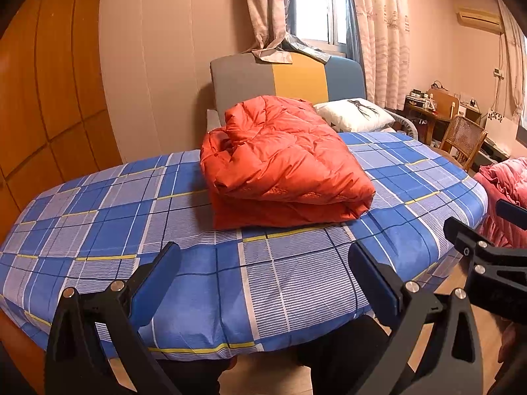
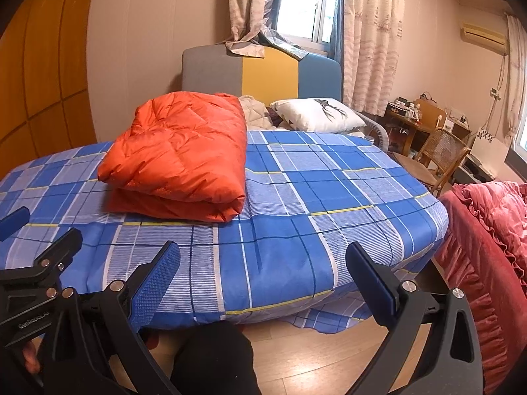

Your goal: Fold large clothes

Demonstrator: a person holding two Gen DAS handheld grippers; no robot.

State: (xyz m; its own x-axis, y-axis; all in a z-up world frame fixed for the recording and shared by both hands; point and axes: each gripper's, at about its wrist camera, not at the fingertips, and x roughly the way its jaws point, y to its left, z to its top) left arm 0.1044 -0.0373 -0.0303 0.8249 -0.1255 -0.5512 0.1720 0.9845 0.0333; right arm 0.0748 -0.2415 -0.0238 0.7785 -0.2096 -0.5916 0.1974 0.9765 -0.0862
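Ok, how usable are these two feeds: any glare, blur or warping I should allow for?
Left wrist view: window blown out, bed edge bowed by fisheye, orange jacket sharp. Right wrist view: same white window, warm cast, corners vignetted black, jacket crisp; right hand-held gripper in focus.

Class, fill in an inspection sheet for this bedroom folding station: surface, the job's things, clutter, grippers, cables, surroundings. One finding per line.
Surface: bed covered by a blue plaid sheet, fairly smooth.
Job's things: orange puffer jacket lies folded in layers on the sheet, touched by neither gripper.
Clutter: white pillow and bunched pale bedding at the head; pink ruffled quilt beside the bed.
Grippers: left gripper open, empty, short of the jacket; right gripper open, empty.
Cables: wires hang on the far wall below the air conditioner.
Surroundings: tricolour headboard, curtained window, cluttered desk, wicker chair, wooden floor.
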